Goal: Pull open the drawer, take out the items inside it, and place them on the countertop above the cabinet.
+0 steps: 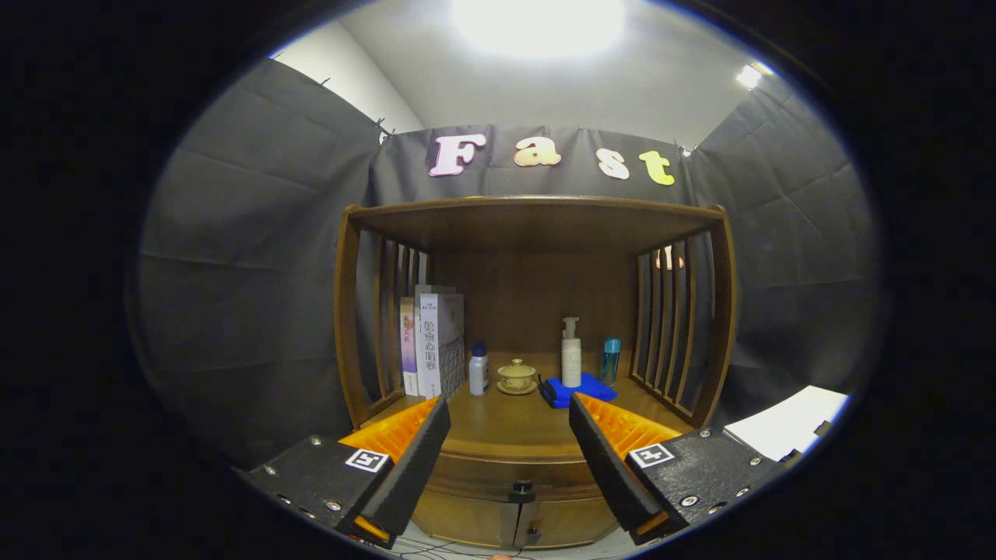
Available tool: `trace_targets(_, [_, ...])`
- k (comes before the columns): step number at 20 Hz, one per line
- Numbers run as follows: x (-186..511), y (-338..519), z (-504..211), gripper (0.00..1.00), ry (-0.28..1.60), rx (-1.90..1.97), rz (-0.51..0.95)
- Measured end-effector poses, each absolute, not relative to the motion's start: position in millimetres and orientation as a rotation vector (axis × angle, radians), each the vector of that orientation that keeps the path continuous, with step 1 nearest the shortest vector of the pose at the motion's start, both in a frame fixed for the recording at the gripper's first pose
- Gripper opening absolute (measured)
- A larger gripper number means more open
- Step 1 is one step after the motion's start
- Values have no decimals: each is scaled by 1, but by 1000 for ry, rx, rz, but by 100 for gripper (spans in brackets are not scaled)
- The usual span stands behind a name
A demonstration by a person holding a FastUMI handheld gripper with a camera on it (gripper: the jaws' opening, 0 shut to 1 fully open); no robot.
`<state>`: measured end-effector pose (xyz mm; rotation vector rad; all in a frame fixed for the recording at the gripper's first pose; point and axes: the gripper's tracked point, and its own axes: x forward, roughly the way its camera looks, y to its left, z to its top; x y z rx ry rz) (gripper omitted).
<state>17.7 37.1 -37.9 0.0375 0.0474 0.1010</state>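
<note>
1. The gripper (pixel 510 435) is released: its 2 fingers (pixel 420 447) stand wide apart with nothing between them, hovering in front of the wooden cabinet (pixel 533 233).
2. The drawer (pixel 510 470) sits just below the countertop (pixel 510 424), between and slightly beyond the fingertips. It looks fully closed, its front flush with the cabinet face.
3. A small dark knob (pixel 521 491) shows on the cabinet front just under the drawer band, with 2 lower doors meeting beneath it. Whether it belongs to the drawer or to the doors I cannot tell.
4. The items inside the drawer are hidden, so their number and kind cannot be told.
5. The countertop already carries several things toward the back: books (pixel 436 342) at the left, a small white bottle (pixel 478 369), a lidded cup on a saucer (pixel 517 376), a pump bottle (pixel 571 354) standing on a blue cloth (pixel 580 389), and a teal bottle (pixel 611 359).
6. Judged from this, the task is at its very start: no step looks done.
7. Left to do: grasp the handle, pull the drawer out, lift out each item, and set it on the bare front part of the countertop.
</note>
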Motion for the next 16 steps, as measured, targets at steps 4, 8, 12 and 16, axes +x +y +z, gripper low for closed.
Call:
trace_targets(4, [32,36,-73,96,111,43,86])
trace_targets(8, [49,43,-122,96,187,-33,83])
trace_targets(12, [56,50,-185,97,293,-6,36])
trace_targets(16, [69,42,-210,96,291,-12,-17])
